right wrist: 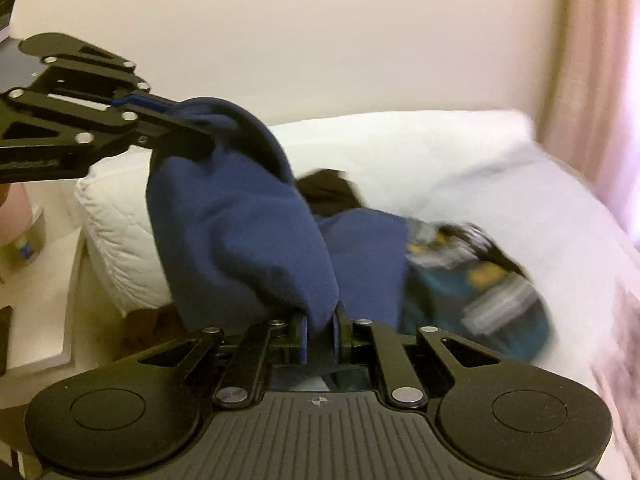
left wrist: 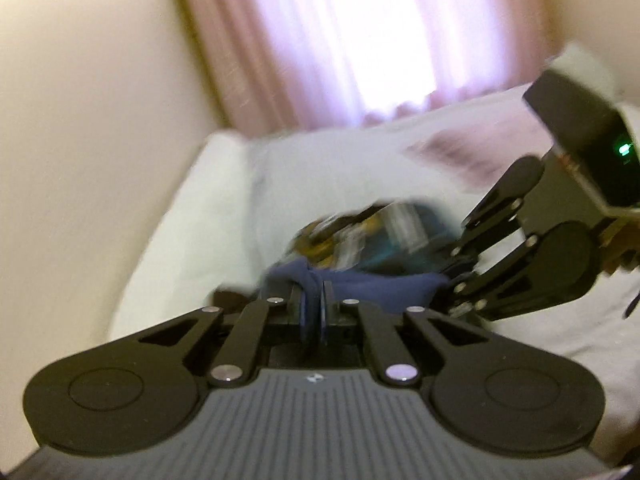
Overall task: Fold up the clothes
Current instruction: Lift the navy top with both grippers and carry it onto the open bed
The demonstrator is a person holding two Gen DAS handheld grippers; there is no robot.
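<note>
Navy fleece, one garment (right wrist: 240,216), pinched at two spots and lifted above the bed (right wrist: 500,200): left gripper (right wrist: 176,120) clamped on a bunched upper edge, right gripper (right wrist: 319,330) closed narrow on a lower fold. Same cloth (left wrist: 360,280) seen from the left wrist, nipped in the left gripper (left wrist: 313,310), with the right gripper (left wrist: 452,280) reaching in from the right side, tips at the fabric. Behind, one blurred teal, yellow and white patterned garment (right wrist: 476,280) lying on the white bedding, plus one dark piece (right wrist: 328,190) beyond. One white quilted pillow (right wrist: 116,236) at left. Pink curtain (left wrist: 320,40) over a bright window. No legible writing or brand marks; much motion blur.
</note>
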